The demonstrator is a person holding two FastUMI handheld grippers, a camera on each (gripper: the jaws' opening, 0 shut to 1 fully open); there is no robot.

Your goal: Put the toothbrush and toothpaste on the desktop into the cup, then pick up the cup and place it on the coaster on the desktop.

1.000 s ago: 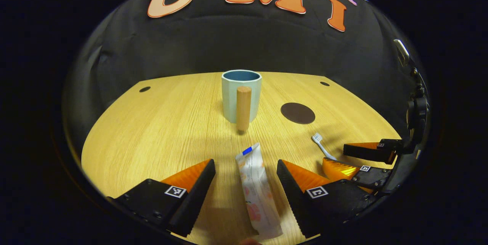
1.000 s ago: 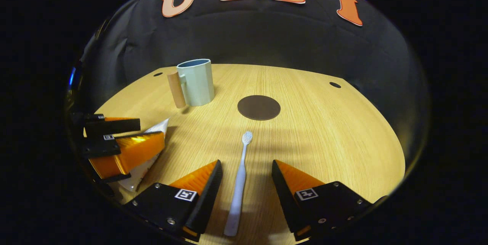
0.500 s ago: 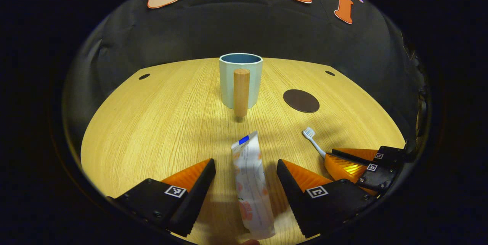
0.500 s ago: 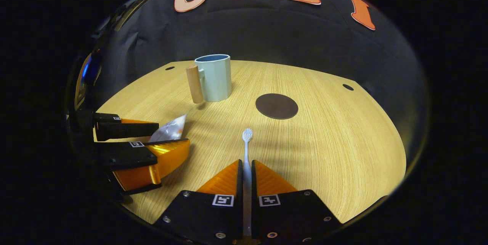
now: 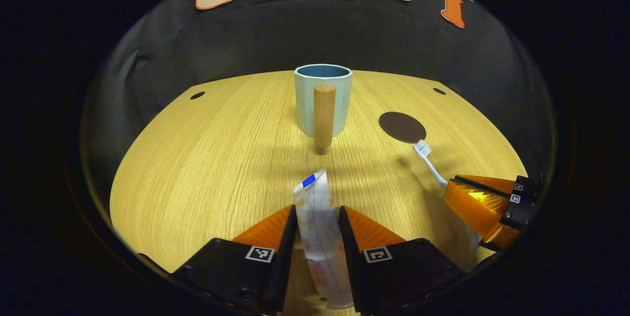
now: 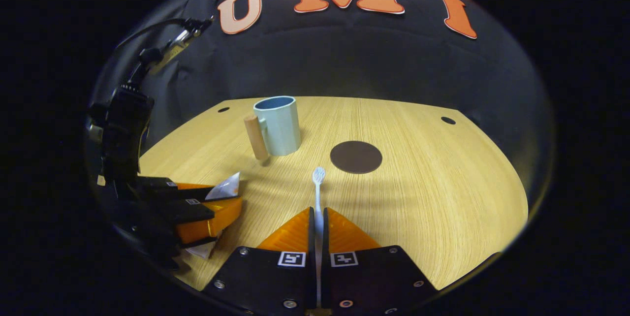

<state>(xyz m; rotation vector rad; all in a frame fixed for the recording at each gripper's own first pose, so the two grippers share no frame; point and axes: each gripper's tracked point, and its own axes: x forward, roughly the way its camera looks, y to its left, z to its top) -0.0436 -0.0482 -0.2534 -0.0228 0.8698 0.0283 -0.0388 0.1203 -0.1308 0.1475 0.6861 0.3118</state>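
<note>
The left tool (image 5: 317,217) pinches the toothpaste (image 5: 319,222) between both fingers, the tube's blue-marked end pointing toward the cup (image 5: 323,99). The right tool (image 6: 318,220) is pressed together on the toothbrush (image 6: 318,193), whose bristle head sticks out ahead, near the coaster (image 6: 356,157). The cup stands upright on the table (image 5: 206,158), its wooden handle (image 5: 324,115) facing the left tool, with the coaster lying flat to its right, apart from it.

left tool (image 5: 317,212) has both fingers pressed on the toothpaste (image 5: 317,217); right tool (image 6: 317,215) pinches the toothbrush (image 6: 318,185) (both low, pointing forward).
</note>
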